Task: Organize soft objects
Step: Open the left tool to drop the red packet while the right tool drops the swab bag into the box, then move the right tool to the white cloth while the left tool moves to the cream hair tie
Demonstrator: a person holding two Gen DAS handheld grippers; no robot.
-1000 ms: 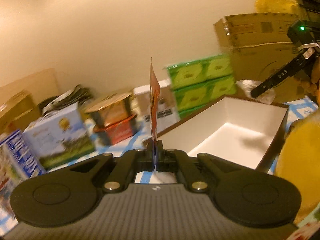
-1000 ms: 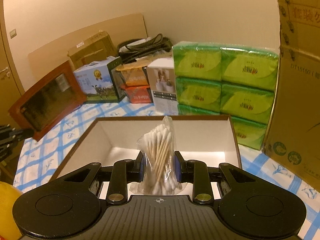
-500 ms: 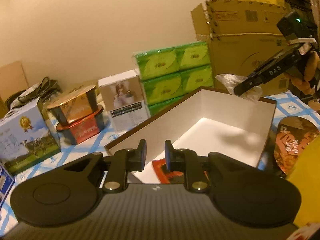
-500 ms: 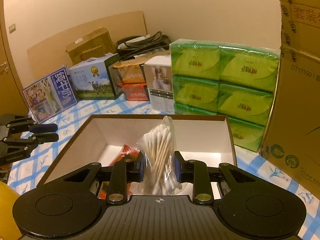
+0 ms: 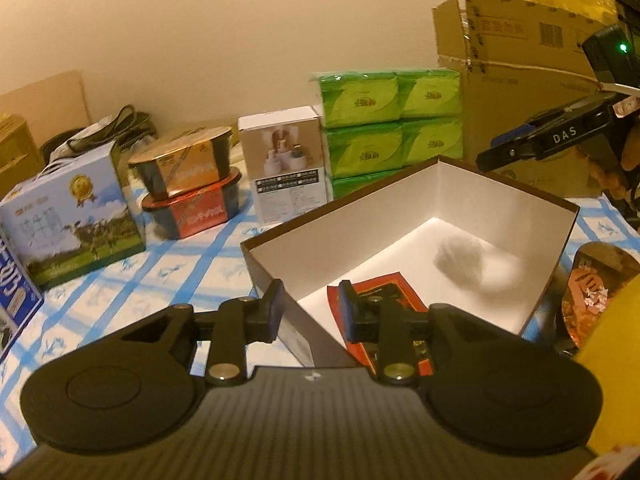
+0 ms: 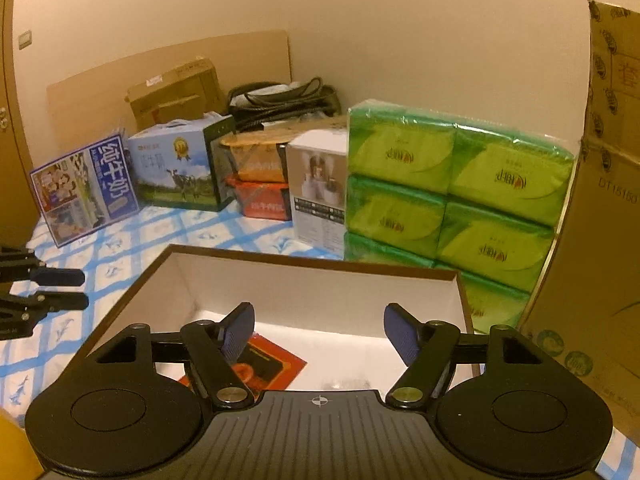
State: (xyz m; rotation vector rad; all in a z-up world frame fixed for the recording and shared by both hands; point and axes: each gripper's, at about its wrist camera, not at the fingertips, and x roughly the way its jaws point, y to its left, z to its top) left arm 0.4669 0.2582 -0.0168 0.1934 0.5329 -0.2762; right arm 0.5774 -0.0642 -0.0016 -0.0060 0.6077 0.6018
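Both grippers have let go since the earlier frames. The right gripper (image 6: 319, 334) held a clear bag of cotton swabs between its fingers half a second ago; its fingers are now spread wide with nothing between them, and it hangs over the near side of the open box (image 6: 304, 258). The bag of cotton swabs (image 5: 464, 266) shows in the left wrist view as a blurred grey shape over the white floor of the box, toward the far right corner; I cannot tell if it already lies on the floor. The left gripper (image 5: 310, 314), which pinched the red packet one second ago, also has its fingers apart and holds nothing. It is at the near left corner of the box. The red packet (image 5: 384, 304) lies flat on the box floor near that same corner, partly hidden behind the right finger of this gripper.

The box stands on a tablecloth (image 6: 132, 248) with a blue check pattern. Beyond its far edge, a stack of green tissue packs (image 6: 452, 200) stands just beside a white carton (image 6: 318, 196). To the left of the carton are two noodle bowls (image 6: 260, 188), one on the other, then a milk box (image 6: 180, 168) with a cow picture. A large cardboard box (image 6: 600, 220) stands at the right edge.
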